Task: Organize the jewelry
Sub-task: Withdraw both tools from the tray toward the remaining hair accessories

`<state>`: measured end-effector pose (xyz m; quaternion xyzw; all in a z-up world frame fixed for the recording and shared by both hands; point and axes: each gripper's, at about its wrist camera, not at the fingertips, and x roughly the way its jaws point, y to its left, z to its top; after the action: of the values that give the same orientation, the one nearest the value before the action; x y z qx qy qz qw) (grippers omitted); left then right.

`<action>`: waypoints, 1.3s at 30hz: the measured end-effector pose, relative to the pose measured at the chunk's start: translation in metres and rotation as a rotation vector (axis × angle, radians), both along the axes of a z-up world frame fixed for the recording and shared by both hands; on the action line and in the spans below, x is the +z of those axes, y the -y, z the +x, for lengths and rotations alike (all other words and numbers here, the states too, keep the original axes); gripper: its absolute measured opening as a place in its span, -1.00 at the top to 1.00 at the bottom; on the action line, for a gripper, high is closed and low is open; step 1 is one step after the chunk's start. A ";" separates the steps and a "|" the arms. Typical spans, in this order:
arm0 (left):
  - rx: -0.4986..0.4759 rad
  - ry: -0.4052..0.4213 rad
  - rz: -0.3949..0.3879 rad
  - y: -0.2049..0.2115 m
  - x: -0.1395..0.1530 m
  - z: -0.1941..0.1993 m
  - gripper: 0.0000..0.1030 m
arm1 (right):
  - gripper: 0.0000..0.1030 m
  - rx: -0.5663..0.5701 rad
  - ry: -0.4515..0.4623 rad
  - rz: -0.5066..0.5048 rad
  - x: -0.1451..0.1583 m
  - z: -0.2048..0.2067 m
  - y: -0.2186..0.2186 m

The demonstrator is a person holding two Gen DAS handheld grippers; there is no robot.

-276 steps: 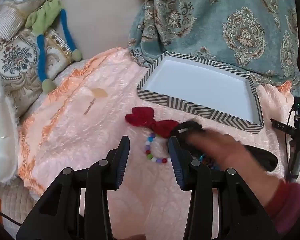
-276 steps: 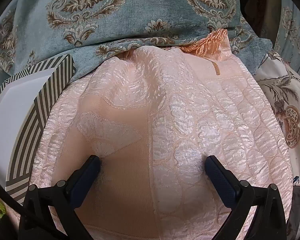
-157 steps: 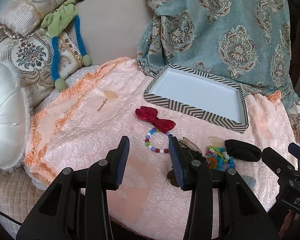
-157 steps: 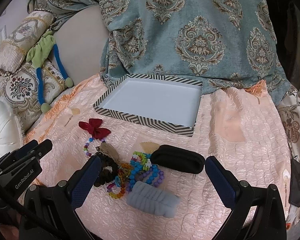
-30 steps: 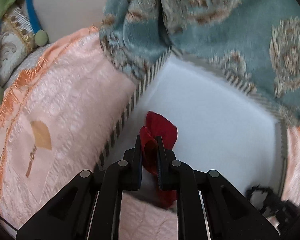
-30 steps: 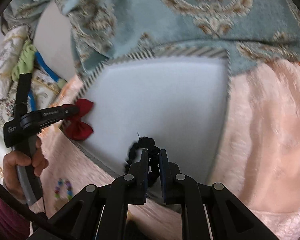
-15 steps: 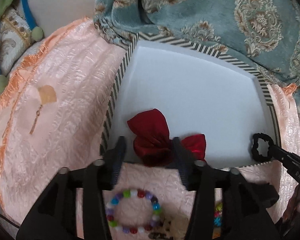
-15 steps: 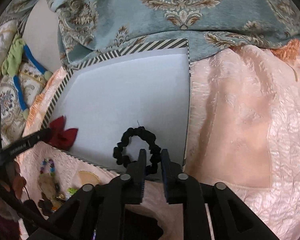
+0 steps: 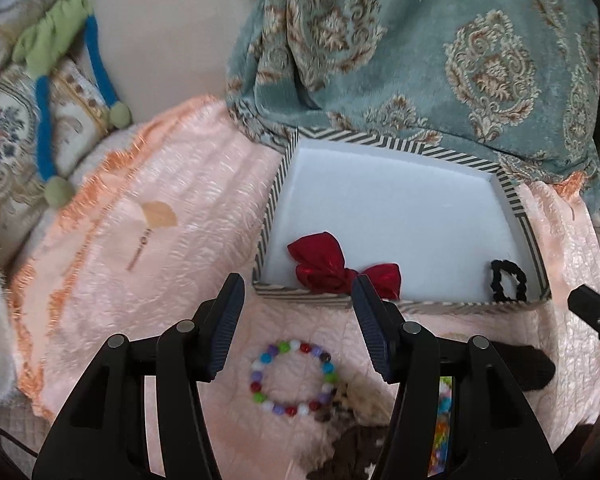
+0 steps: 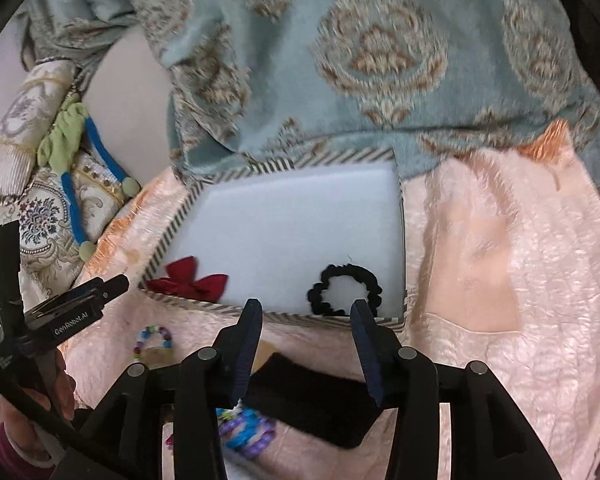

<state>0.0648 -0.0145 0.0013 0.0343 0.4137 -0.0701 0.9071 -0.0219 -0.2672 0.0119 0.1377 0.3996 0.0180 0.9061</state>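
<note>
Both pieces that you were clamping a second ago now lie loose in the striped tray [image 9: 266, 216]: the red bow [image 9: 324, 266] sits against its near left wall, the black scrunchie [image 10: 344, 289] in its near right corner. Your left gripper [image 9: 296, 326] has pulled back over the pink quilt [image 9: 172, 216] and its jaws are opening, with nothing pressed between them; the right gripper [image 10: 305, 338] is opening too, its fingers clear of the scrunchie, which lies beyond the tips.

For the next pick, I judge the bead bracelet [image 9: 294, 378] the easiest target. It lies flat just below your left jaws, so come straight down and pinch one side of the ring, not the whole loop.

Mind the near tray wall: it stands up between the loose pile and the tray floor, so lift each piece over it and do not drag. The tray's far half is bare, giving you room to spread things. Your grippers are near each other above the black pouch [image 10: 312, 404] and the tangle of bracelets [image 10: 246, 434], so work them one at a time.
</note>
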 end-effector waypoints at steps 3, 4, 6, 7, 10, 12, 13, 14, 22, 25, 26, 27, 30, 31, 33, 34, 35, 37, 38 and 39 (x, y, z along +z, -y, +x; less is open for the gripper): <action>0.001 0.037 0.012 -0.002 0.010 -0.019 -0.08 | -0.20 0.001 0.049 -0.034 0.016 -0.018 -0.015; 0.001 0.048 0.015 -0.003 0.013 -0.025 -0.09 | -0.22 0.003 0.066 -0.043 0.020 -0.023 -0.020; 0.003 0.069 0.021 -0.004 0.019 -0.036 -0.08 | -0.23 0.010 0.086 -0.057 0.027 -0.031 -0.026; 0.004 0.079 0.018 -0.005 0.022 -0.042 -0.09 | -0.23 0.013 0.095 -0.064 0.030 -0.036 -0.030; 0.008 0.111 0.023 -0.008 0.031 -0.060 -0.09 | -0.23 0.014 0.113 -0.076 0.038 -0.045 -0.039; 0.012 0.121 0.024 -0.009 0.034 -0.069 -0.09 | -0.25 0.015 0.122 -0.072 0.042 -0.051 -0.042; 0.013 0.123 0.020 -0.010 0.036 -0.072 -0.09 | -0.25 0.017 0.125 -0.069 0.043 -0.053 -0.044; 0.014 0.125 0.013 -0.011 0.037 -0.075 -0.09 | -0.25 0.018 0.128 -0.069 0.044 -0.055 -0.046; 0.020 0.147 -0.005 -0.018 0.047 -0.096 -0.09 | -0.36 0.017 0.155 -0.103 0.059 -0.072 -0.057; 0.018 0.154 -0.022 -0.020 0.050 -0.104 -0.09 | -0.38 0.022 0.168 -0.116 0.064 -0.077 -0.060; 0.018 0.157 -0.024 -0.021 0.051 -0.106 -0.09 | -0.38 0.025 0.171 -0.117 0.065 -0.079 -0.061; 0.017 0.159 -0.024 -0.021 0.052 -0.108 -0.09 | -0.38 0.026 0.173 -0.119 0.066 -0.080 -0.062; 0.014 0.161 -0.024 -0.022 0.053 -0.113 -0.09 | -0.39 0.031 0.174 -0.121 0.067 -0.084 -0.065; 0.014 0.162 -0.024 -0.022 0.053 -0.115 -0.09 | -0.39 0.033 0.175 -0.120 0.068 -0.086 -0.065; 0.012 0.160 -0.025 -0.022 0.053 -0.118 -0.09 | -0.39 0.034 0.176 -0.118 0.068 -0.087 -0.066; 0.011 0.159 -0.026 -0.022 0.052 -0.119 -0.09 | -0.39 0.037 0.176 -0.117 0.069 -0.088 -0.066; 0.011 0.158 -0.027 -0.023 0.053 -0.119 -0.09 | -0.40 0.038 0.176 -0.118 0.069 -0.089 -0.067; 0.012 0.160 -0.029 -0.023 0.053 -0.121 -0.09 | -0.44 0.040 0.177 -0.121 0.070 -0.091 -0.068; 0.012 0.160 -0.030 -0.024 0.054 -0.122 -0.09 | -0.46 0.041 0.179 -0.121 0.070 -0.092 -0.068; 0.012 0.161 -0.030 -0.024 0.054 -0.123 -0.09 | -0.48 0.042 0.181 -0.120 0.071 -0.093 -0.068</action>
<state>-0.0581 0.0095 0.0552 0.0237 0.3384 -0.0681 0.9382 -0.1151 -0.1989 0.0827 0.0728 0.3195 0.0253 0.9445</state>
